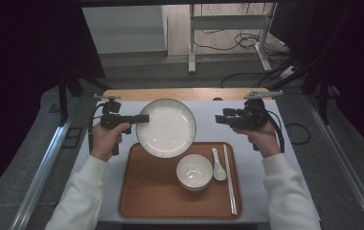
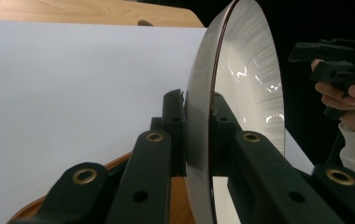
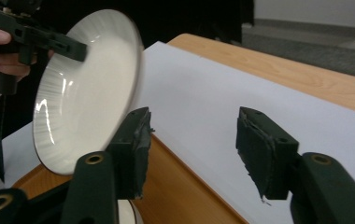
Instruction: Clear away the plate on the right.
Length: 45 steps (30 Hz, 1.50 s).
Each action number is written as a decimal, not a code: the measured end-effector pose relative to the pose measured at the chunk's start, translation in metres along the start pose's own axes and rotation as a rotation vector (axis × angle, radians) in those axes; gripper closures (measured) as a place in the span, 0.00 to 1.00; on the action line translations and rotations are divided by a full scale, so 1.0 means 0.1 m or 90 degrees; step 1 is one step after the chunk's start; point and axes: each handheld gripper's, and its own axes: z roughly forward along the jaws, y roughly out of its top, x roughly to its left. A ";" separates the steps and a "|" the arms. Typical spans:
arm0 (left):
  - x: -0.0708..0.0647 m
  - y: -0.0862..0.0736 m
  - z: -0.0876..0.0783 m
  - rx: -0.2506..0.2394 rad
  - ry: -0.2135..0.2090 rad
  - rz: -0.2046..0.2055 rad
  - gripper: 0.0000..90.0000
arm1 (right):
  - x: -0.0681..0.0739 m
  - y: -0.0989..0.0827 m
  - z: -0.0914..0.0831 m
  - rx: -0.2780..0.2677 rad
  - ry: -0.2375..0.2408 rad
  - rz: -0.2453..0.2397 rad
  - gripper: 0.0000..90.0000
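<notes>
Clamped tight on the plate's (image 1: 166, 127) left rim, the left gripper's (image 1: 142, 119) black fingers (image 2: 173, 121) pinch it from both faces, and in the left gripper view the rim runs edge-on between them. Over on the other side, the right gripper's (image 1: 218, 119) fingers (image 3: 133, 144) stand well apart with nothing between them, jaws having just been opening, and they sit near the plate's right rim without touching it. That big white ribbed plate hangs over the far edge of the brown tray (image 1: 146, 196), reaching out over the white table (image 1: 266, 163) toward its far edge. On the tray sit a small white bowl (image 1: 195, 171), a white spoon (image 1: 217, 165) just beside it, and a pair of chopsticks (image 1: 229, 179) lying along the tray's right edge. White sleeves come in from the near edge on both sides.
</notes>
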 end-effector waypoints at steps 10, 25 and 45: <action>0.14 -0.10 -0.26 -0.026 0.018 -0.016 0.90 | -0.10 -0.33 -0.34 0.006 -0.064 -0.008 0.41; 0.22 -0.21 -0.48 -0.024 0.030 -0.015 0.89 | -0.18 -0.59 -0.43 0.031 -0.089 -0.001 0.41; 0.31 -0.36 -0.60 0.005 0.056 -0.015 0.89 | -0.18 -0.58 -0.43 0.034 -0.068 -0.015 0.41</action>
